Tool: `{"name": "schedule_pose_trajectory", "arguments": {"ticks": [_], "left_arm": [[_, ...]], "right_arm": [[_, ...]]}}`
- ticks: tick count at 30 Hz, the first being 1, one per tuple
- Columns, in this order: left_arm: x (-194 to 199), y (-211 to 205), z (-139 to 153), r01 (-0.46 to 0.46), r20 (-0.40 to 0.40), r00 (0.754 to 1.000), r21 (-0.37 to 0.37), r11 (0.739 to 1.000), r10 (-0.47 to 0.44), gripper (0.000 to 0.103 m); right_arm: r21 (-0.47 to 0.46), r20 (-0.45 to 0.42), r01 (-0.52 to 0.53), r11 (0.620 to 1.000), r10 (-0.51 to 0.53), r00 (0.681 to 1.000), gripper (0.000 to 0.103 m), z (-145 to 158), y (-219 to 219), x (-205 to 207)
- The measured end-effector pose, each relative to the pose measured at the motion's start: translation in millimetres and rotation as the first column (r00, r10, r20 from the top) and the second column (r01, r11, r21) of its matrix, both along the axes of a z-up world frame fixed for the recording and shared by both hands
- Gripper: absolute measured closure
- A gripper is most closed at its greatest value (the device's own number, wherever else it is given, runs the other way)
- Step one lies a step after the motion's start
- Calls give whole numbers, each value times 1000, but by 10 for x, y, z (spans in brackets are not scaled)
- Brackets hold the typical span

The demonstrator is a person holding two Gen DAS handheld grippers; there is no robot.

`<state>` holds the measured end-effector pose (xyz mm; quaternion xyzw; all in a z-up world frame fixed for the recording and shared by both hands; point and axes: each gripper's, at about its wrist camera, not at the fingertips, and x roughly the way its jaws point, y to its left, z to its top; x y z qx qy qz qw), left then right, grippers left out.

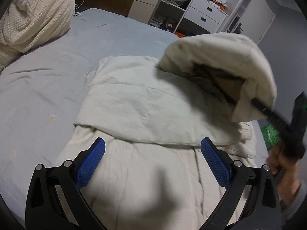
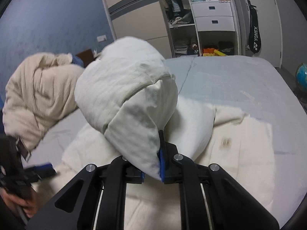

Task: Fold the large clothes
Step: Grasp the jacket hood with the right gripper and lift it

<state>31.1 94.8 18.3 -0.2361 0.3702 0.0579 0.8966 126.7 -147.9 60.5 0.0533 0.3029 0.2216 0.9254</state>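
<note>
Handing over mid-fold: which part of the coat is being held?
On the bed lies a cream coat. Its hood, lifted off the coat's body, is pinched in the right gripper; the left gripper is open and empty.

Our left gripper (image 1: 153, 149) sits at the bottom of the left wrist view, blue pads spread wide with nothing between them. Our right gripper (image 2: 160, 161), at lower centre of its view, is clamped tight on pale fabric, its holding hand (image 1: 276, 164) blurred at right.

Cream garment (image 1: 145, 107), pale blue sheet (image 1: 48, 88), waffle-textured blanket (image 1: 32, 15) (off-white)
</note>
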Motion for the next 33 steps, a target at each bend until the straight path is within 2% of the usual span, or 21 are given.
{"name": "schedule_pose_trajectory", "arguments": {"ticks": [6,11,14,15,16,17,18,19,20,21,23,25,27,31,33], "left_arm": [[51,-267,267,79,47,996,-23,997,-77,7],[390,-474,526,173,91,982,-90,981,-165,7],[688,-548,605,193,70,980,-127,973,-185,7],[808,-559,576,203,43,979,-153,967,-199,7],[966,-560,500,208,10,977,-211,955,-211,7],[1088,-541,411,199,-11,978,-275,941,-210,12],[1198,-512,307,186,-28,978,-347,919,-208,28],[1272,-490,231,181,-34,977,-399,899,-212,38],[1334,-467,166,175,-35,977,-443,879,-212,56],[1345,-450,150,172,-20,979,-448,877,-202,68],[1317,-464,200,199,26,978,-412,889,-207,80],[1254,-487,225,210,50,977,-391,896,-207,83],[1159,-483,223,205,68,979,-388,899,-194,84],[988,-456,169,207,107,978,-431,878,-178,84],[921,-456,84,215,117,977,-463,860,-180,84]], "right_arm": [[-75,-1,-10,997,9,1000,95,-286,105,-239],[-138,17,-19,990,21,1000,95,-419,180,-293],[-170,32,-17,985,23,999,94,-447,236,-314],[-177,35,-16,984,23,999,94,-452,247,-320],[-177,37,-17,984,24,999,94,-457,241,-323],[-175,37,-16,985,22,999,94,-465,238,-325],[-170,36,-14,985,20,999,94,-471,233,-326],[-168,35,-13,986,20,999,94,-471,227,-325],[-165,35,-12,986,18,999,94,-466,219,-323],[-161,34,-9,987,14,999,94,-454,204,-317],[-149,32,-7,989,12,999,93,-429,193,-336],[-148,32,-7,989,11,999,90,-403,177,-375],[-145,28,-15,989,19,999,82,-384,156,-415],[-136,18,-5,991,8,1000,75,-342,93,-577],[-128,5,4,992,-3,1000,73,-340,46,-641]]}}
